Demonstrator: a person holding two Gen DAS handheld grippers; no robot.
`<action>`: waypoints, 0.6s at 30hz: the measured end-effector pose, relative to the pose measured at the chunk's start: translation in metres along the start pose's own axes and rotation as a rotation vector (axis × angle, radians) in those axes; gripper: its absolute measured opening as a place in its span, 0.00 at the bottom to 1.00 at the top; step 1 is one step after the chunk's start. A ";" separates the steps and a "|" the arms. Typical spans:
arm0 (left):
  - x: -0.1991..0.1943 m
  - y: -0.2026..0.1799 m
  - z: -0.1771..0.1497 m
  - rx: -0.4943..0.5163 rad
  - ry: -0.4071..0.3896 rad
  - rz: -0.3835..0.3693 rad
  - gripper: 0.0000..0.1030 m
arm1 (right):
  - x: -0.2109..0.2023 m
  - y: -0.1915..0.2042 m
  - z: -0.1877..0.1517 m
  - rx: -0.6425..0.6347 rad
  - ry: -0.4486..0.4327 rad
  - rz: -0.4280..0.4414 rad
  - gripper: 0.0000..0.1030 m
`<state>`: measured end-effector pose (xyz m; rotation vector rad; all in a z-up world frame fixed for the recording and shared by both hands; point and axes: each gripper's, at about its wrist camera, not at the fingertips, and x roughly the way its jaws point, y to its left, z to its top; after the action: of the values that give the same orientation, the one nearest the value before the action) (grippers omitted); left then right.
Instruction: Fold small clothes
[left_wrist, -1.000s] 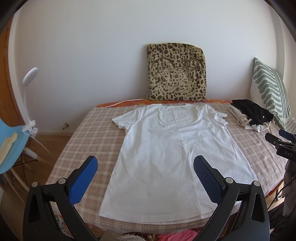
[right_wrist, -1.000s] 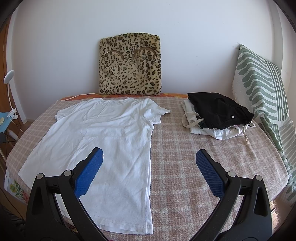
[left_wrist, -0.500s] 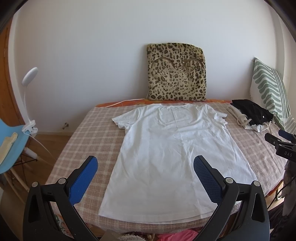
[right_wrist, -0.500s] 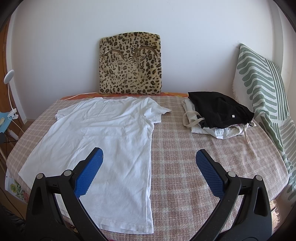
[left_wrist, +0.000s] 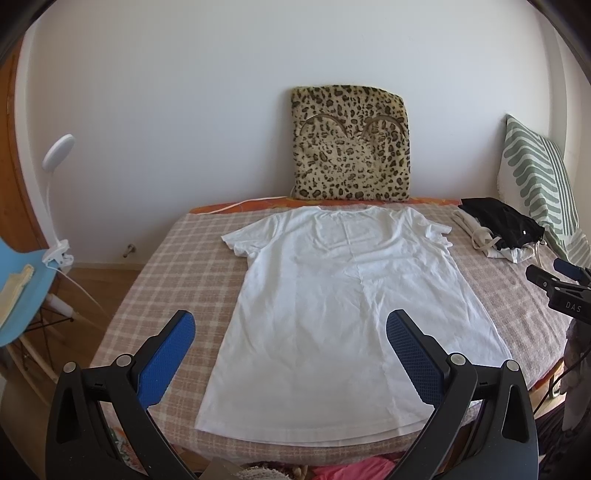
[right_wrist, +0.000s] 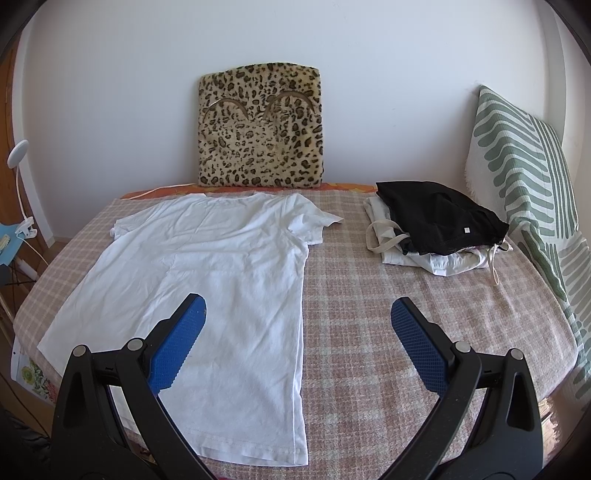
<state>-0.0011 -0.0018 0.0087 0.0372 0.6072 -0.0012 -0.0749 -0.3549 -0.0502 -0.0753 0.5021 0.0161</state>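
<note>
White T-shirt lies flat on bed, limp and light; both tongs gape empty; hem corners judged best hold.

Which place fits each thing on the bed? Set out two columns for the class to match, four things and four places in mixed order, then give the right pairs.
Things
1. white T-shirt
2. leopard-print cushion
3. black garment
4. green-striped pillow

Places
A. on top of a small pile of pale clothes
B. spread flat on the checked bedcover
C. leaning at the right end of the bed
D. upright against the back wall, behind the T-shirt's collar

Pairs: 1-B, 2-D, 3-A, 4-C
</note>
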 end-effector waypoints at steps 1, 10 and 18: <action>0.000 0.000 0.000 -0.001 0.001 -0.001 1.00 | 0.000 0.000 0.000 0.000 0.000 0.000 0.99; 0.001 -0.001 0.001 -0.001 0.009 -0.002 1.00 | 0.000 -0.002 0.001 0.000 0.002 0.001 0.99; 0.006 0.002 -0.003 -0.004 0.035 -0.009 1.00 | 0.001 -0.001 0.001 0.003 0.006 0.002 0.99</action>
<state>0.0023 0.0002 0.0023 0.0310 0.6427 -0.0087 -0.0736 -0.3559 -0.0498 -0.0715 0.5080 0.0171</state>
